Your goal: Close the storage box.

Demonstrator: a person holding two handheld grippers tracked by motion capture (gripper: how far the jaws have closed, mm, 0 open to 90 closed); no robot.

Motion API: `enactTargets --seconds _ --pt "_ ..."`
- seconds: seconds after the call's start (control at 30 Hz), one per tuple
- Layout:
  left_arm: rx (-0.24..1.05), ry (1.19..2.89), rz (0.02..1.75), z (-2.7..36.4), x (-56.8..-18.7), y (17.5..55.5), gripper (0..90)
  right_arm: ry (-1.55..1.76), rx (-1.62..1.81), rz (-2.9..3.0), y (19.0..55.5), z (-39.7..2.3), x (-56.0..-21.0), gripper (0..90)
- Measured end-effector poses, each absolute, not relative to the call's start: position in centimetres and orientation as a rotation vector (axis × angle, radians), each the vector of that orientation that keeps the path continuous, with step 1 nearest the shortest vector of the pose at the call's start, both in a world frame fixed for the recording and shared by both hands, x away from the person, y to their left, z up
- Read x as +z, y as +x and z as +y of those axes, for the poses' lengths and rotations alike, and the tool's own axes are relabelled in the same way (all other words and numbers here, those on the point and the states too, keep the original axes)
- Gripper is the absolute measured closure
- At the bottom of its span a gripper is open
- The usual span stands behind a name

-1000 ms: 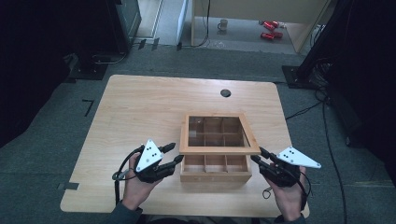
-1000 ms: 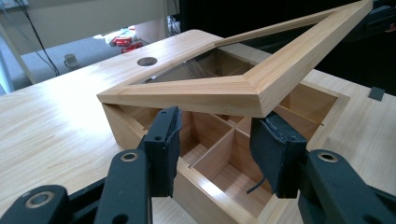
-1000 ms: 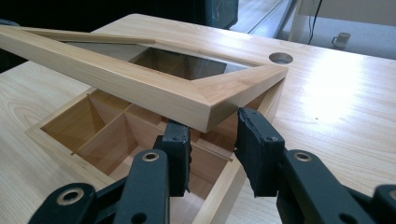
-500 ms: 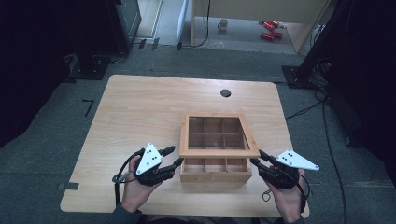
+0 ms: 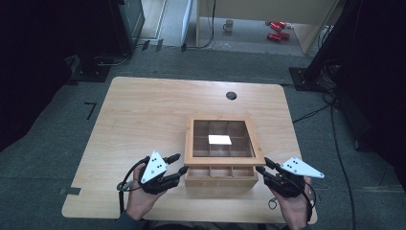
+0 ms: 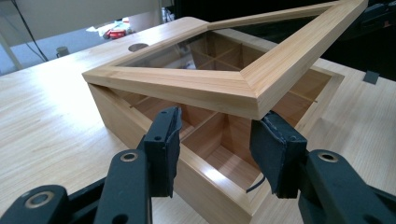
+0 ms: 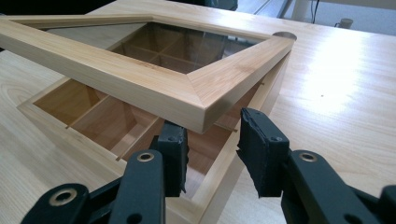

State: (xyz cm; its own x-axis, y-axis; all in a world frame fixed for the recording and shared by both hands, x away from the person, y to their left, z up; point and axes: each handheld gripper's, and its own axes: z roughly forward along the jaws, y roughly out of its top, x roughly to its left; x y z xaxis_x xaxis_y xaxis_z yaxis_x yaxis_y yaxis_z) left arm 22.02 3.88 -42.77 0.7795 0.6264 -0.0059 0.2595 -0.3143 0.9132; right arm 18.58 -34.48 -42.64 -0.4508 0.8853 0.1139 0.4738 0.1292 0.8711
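Wooden and pale, the compartment box [image 5: 221,175] sits on the desk [image 5: 143,115] near its front edge, between the person's two hands. Its glass-paned lid [image 5: 222,140] is propped partly up, front edge raised so the near row of compartments lies bare beneath it, the back edge down at the box's far side. A white glare patch sits on the glass.

The left claw [image 5: 177,163] is at the box's front left corner, its jaws spread; in the left gripper view they stand just under the raised lid corner, one over the box's front wall and one over a compartment, gripping nothing. The right claw [image 5: 262,165] is at the front right corner, jaws likewise spread beneath the lid's corner in the right gripper view, with nothing between them.

Against the frame a second ago, the lid stands at about the same tilt, the box has not shifted, and both claws have stayed at their corners with barely any change.
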Motion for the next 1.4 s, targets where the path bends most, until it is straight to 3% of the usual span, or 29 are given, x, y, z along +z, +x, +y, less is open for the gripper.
enactTargets --seconds 1.4 --pt "0.432 1.953 0.702 2.9 -45.9 20.5 52.2 1.358 1.192 2.042 17.6 -34.2 -45.7 60.2"
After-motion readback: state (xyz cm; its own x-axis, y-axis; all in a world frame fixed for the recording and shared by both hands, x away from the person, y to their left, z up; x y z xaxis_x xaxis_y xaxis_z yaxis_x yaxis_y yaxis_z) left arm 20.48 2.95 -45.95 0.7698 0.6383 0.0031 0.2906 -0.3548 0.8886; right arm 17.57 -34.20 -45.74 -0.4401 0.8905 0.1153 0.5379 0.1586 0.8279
